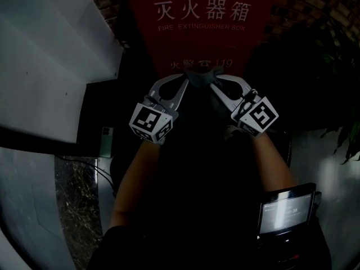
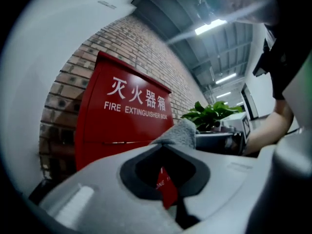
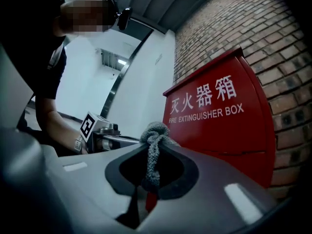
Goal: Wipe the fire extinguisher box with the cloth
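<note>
The red fire extinguisher box (image 1: pixel 194 24) (image 2: pixel 122 116) (image 3: pixel 222 116) stands against a brick wall, straight ahead of both grippers. A small grey cloth (image 1: pixel 198 76) is bunched between the two gripper tips, just in front of the box's lower face. My left gripper (image 1: pixel 187 82) (image 2: pixel 168 143) is shut, and the cloth (image 2: pixel 183 132) pokes up from its tip. My right gripper (image 1: pixel 212 84) (image 3: pixel 153 143) is shut on a twisted strand of the cloth (image 3: pixel 152 155). Whether the cloth touches the box cannot be told.
A leafy plant (image 1: pixel 318 66) (image 2: pixel 212 113) stands right of the box. A white wall panel (image 1: pixel 45 55) fills the left side. The brick wall (image 3: pixel 234 23) runs behind the box. A lit screen (image 1: pixel 287 210) hangs near the person's right hip.
</note>
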A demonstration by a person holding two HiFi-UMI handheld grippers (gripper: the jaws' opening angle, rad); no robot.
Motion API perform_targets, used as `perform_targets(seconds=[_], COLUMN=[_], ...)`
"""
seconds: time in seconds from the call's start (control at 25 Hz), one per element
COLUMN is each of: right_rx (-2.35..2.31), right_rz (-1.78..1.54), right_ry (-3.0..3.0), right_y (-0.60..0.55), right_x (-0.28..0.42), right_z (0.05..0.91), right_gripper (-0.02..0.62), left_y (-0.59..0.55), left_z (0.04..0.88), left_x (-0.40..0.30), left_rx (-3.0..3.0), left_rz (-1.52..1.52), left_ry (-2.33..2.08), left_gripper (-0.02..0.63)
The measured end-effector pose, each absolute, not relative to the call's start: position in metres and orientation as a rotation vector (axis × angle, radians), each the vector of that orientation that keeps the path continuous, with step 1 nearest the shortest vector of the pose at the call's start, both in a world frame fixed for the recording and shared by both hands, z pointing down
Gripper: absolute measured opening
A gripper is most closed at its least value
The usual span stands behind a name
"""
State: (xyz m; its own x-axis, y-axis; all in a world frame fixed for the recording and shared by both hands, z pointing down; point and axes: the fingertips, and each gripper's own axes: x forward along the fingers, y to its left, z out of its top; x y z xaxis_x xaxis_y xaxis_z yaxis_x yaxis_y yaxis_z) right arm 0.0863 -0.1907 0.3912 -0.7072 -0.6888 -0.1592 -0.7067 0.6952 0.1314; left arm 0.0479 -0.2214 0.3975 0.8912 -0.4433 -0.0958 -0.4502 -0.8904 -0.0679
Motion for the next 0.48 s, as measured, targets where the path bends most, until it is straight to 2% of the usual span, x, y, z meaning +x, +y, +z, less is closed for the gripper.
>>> perform_targets(seconds=[0.48], right_rx=[-1.162], right_rz=[0.275], right_ry=[2.829], right_y=[-0.19], right_x=[0.088], right_z=[0.405], right_gripper=[0.029], left_y=[-0.227], left_z=[0.401], left_x=[0.04], left_rx=[-2.917], left_rz=[0.091], left_ry=[0.759], left_gripper=[0.003])
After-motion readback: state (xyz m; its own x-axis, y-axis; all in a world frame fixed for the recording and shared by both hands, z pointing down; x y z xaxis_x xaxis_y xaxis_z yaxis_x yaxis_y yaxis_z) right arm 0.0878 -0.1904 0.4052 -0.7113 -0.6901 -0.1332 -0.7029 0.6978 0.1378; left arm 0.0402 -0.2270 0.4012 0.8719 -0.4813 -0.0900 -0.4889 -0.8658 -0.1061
